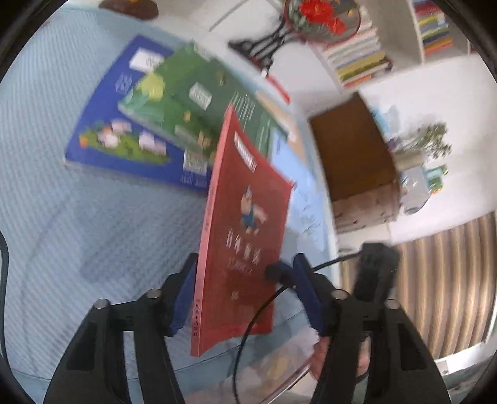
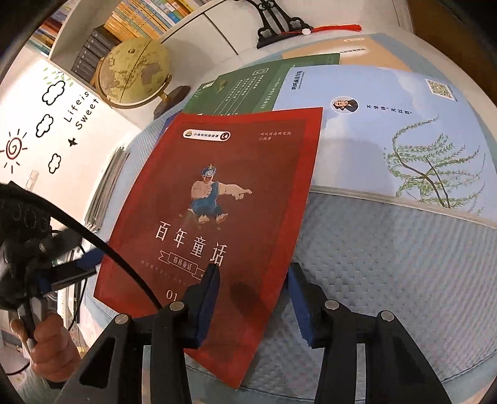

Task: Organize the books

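Observation:
A thin red book [image 2: 217,205] with a cartoon figure is lifted off the blue quilted table [image 2: 403,279]. My right gripper [image 2: 251,273] stands wide open around its lower edge, jaws apart, not clamping it. In the left wrist view the red book [image 1: 245,223] stands on edge between the fingers of my left gripper [image 1: 245,267], which are apart; the right gripper's tip touches the cover there. A light blue book with a willow [image 2: 388,124], a green book [image 1: 192,102] and a dark blue book [image 1: 124,140] lie on the table.
A globe [image 2: 136,74] stands at the table's back edge. A black stand with a red tassel [image 2: 279,25] is behind the books. Shelves of books [image 1: 360,52] line the white wall. The table edge drops to a striped floor [image 1: 450,279].

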### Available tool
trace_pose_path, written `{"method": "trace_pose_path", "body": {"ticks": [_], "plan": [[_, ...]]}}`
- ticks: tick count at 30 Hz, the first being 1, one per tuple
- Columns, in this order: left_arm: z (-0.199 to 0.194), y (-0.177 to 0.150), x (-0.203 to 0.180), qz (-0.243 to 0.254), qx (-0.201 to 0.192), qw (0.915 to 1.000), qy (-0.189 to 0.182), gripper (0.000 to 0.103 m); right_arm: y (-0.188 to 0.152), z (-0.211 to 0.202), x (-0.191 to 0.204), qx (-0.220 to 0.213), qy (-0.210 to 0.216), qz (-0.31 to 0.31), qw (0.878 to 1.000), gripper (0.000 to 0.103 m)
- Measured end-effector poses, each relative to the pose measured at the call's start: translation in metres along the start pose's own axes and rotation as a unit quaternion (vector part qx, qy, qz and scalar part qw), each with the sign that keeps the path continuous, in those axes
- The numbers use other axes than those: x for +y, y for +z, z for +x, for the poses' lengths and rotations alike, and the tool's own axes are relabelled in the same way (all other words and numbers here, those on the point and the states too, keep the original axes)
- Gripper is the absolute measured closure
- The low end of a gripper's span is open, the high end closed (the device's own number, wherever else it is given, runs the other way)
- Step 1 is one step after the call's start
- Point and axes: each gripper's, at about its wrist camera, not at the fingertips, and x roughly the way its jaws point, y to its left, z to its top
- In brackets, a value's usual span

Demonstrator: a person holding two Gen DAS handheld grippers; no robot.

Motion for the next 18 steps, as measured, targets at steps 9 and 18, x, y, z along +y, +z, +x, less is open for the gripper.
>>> {"method": "trace_pose_path", "body": {"ticks": [9, 18], "plan": [[0.04, -0.02, 0.0, -0.014, 0.022, 0.9984, 0.051, 0.087, -0.01, 0.0, 0.011, -0.007, -0.022, -0.019, 1.0, 0.058], [0.03, -0.011, -0.004, -0.099, 0.01, 0.9913, -0.086, 0.089, -0.029, -0.017, -0.008, 0.046, 0.05, 0.044, 0.997, 0.051]]}}
